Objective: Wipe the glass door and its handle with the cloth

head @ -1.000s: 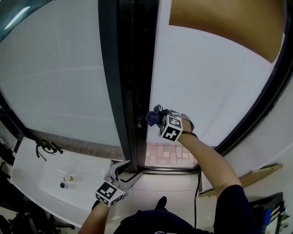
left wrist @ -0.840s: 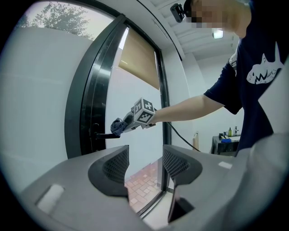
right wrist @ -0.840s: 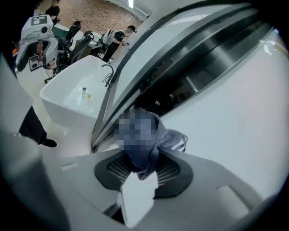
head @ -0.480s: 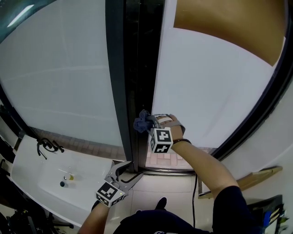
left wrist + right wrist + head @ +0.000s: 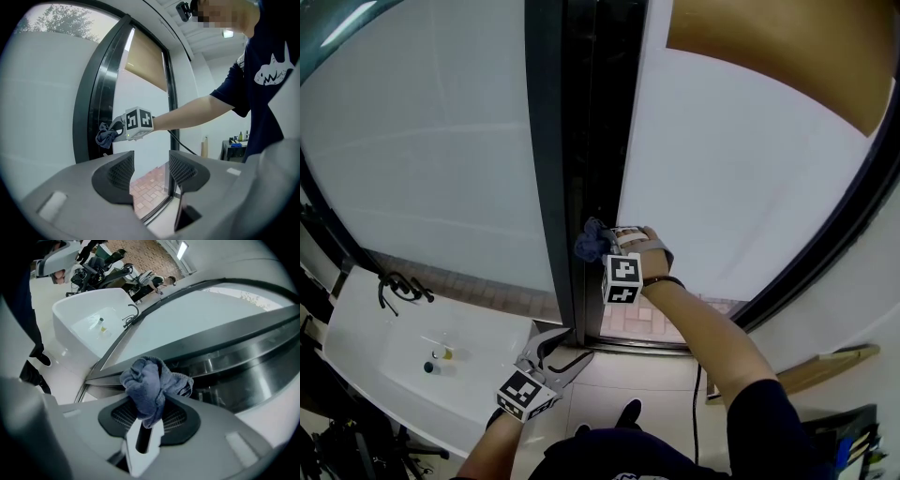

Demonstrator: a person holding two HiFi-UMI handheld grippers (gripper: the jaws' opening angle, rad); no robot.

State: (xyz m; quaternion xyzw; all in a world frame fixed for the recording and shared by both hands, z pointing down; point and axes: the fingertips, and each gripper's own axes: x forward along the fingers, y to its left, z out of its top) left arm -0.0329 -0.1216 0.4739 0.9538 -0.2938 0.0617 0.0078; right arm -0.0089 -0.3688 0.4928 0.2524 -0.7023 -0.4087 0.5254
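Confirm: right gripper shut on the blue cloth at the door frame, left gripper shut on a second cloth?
No. The left gripper view shows the left gripper open and empty, jaws apart with nothing between them. The right gripper is indeed shut on the blue cloth at the door frame.

Fuzzy blue cloth (image 5: 150,385), glossy metal door frame (image 5: 225,357)

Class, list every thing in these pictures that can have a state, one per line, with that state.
right gripper, shut on the cloth
cloth, bunched, held at the dark frame
left gripper, jaws apart, empty, held low
blind, mostly raised
glass door, frosted; open or closed cannot be told
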